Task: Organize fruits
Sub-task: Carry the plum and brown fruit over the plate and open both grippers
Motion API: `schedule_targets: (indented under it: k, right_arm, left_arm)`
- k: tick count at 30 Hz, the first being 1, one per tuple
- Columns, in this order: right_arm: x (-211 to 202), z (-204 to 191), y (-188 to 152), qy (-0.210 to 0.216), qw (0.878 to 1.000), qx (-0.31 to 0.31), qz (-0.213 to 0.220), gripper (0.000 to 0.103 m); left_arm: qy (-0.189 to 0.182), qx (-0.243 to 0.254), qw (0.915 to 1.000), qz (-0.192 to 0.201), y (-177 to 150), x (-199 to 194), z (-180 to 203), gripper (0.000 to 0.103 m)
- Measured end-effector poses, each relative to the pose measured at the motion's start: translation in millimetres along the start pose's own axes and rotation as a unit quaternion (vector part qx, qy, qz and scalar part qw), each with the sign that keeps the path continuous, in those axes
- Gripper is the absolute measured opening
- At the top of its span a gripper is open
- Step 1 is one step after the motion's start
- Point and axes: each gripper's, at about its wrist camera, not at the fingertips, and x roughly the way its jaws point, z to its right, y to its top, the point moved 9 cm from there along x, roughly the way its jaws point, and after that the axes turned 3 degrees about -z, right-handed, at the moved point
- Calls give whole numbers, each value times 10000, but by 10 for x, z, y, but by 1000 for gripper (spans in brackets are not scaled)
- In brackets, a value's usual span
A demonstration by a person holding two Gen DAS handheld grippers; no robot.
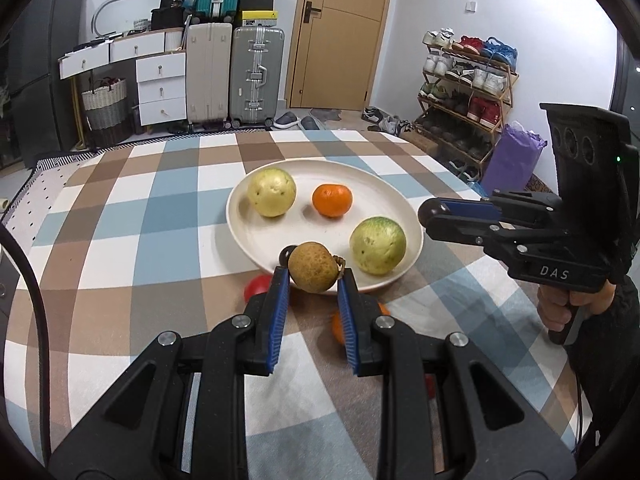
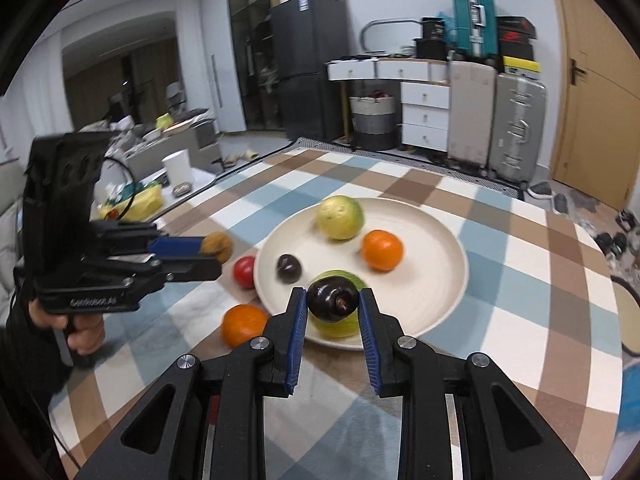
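A cream plate (image 1: 256,236) (image 2: 432,296) sits on the checked tablecloth. On it lie a yellow-green fruit (image 1: 272,192) (image 2: 340,217), a tangerine (image 1: 332,200) (image 2: 382,250), a second green fruit (image 1: 378,246) (image 2: 340,330) and a dark plum (image 2: 289,269). My left gripper (image 1: 313,276) (image 2: 214,252) is shut on a small brown fruit (image 1: 313,267) (image 2: 217,246), held above the plate's near-left rim. My right gripper (image 2: 333,300) (image 1: 430,214) is shut on a dark purple plum (image 2: 333,299), held above the plate's near edge.
A red fruit (image 1: 258,286) (image 2: 245,272) and an orange (image 2: 244,324) (image 1: 340,326) lie on the cloth beside the plate. Suitcases (image 1: 256,76), white drawers (image 1: 162,88), a shoe rack (image 1: 464,92) and a door (image 1: 340,32) stand beyond the table.
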Motion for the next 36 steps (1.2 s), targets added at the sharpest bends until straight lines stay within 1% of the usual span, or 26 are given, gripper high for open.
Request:
schedule_targets:
  k: [2, 7, 14, 21, 29, 31, 34, 36]
  right_arm:
    - [1, 68, 10, -58, 9999, 98, 6, 26]
    - [-17, 198, 23, -233, 9991, 335, 78, 27]
    - [11, 296, 17, -363, 9979, 525, 101, 27]
    - [59, 396, -15, -521, 9958, 755, 64, 27]
    - [169, 512, -80, -684, 9929, 969, -104, 27]
    - [194, 525, -96, -657, 9926, 1011, -141, 27]
    - [233, 524, -103, -671, 9926, 995, -181, 27]
    - [248, 521, -106, -696, 9925, 980, -205, 27]
  left_arm:
    - [-20, -34, 10000, -22, 7, 17, 13, 22]
    - [112, -16, 9999, 1, 90, 91, 51, 22]
    - [203, -81, 9997, 51, 227, 170, 46, 22]
    - [285, 81, 9996, 30, 342, 340, 115, 22]
    - [324, 100, 9994, -75, 314, 511, 107, 22]
    - [337, 106, 9993, -87, 303, 538, 108, 22]
    - [434, 132, 9989, -102, 292, 560, 84, 22]
    - [435, 104, 9989, -112, 282, 567, 74, 22]
